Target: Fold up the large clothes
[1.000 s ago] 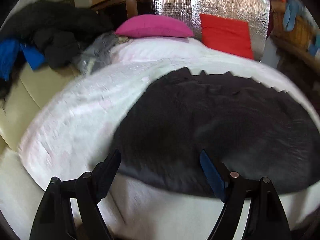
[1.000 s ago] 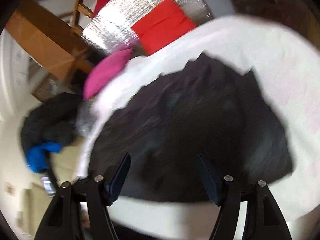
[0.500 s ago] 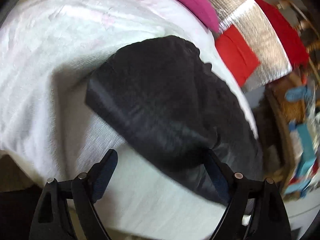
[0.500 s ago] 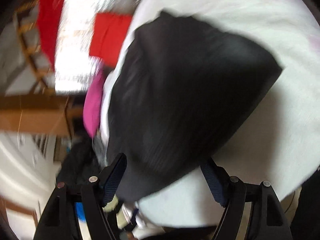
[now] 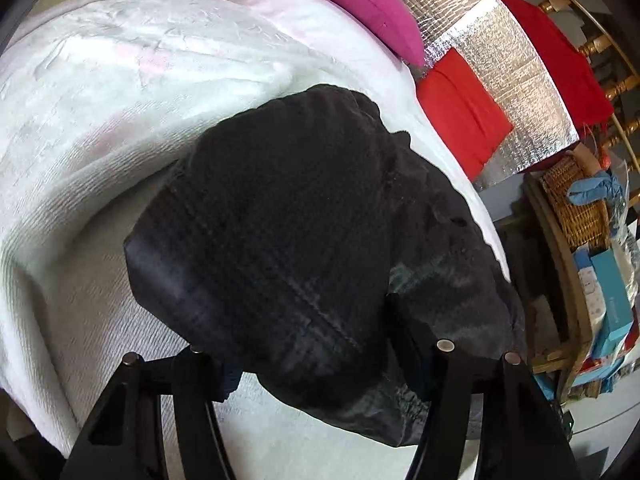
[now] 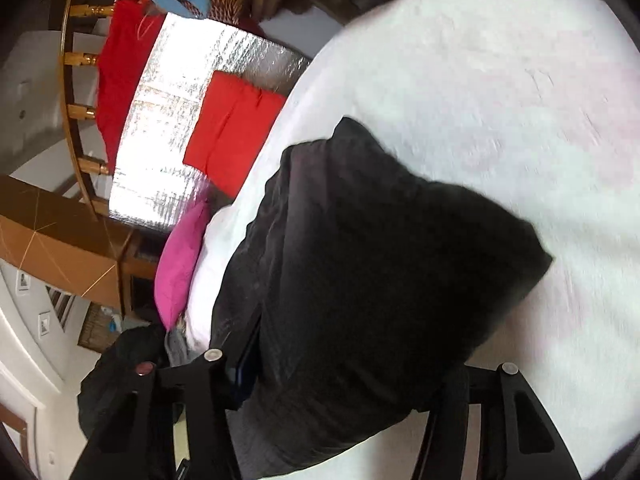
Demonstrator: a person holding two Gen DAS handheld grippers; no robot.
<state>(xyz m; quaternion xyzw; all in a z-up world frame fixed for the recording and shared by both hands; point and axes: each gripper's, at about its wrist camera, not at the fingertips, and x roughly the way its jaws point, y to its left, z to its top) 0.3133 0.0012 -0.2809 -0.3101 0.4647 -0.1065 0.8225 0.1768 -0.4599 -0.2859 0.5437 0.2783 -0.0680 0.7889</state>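
Note:
A black folded garment lies on a white blanket spread over a bed. My left gripper is low at the garment's near corner, and the thick fold fills the gap between its fingers. Its jaws are closing on that fold; the left fingertip is hidden under the cloth. In the right wrist view the same garment fills the gap of my right gripper. Those jaws are closing too, with the blue pad at the cloth's edge and the other finger partly covered. Whether the pads press firmly is unclear.
A pink pillow and a red cushion lean on a silver foil panel at the bed's head. A wicker basket and boxes stand beside the bed. A dark clothes pile lies past the pillow.
Both grippers rolled, sank and came in on the black garment. Their fingers, wide apart before, have narrowed, and the garment's near edge now sits between them.

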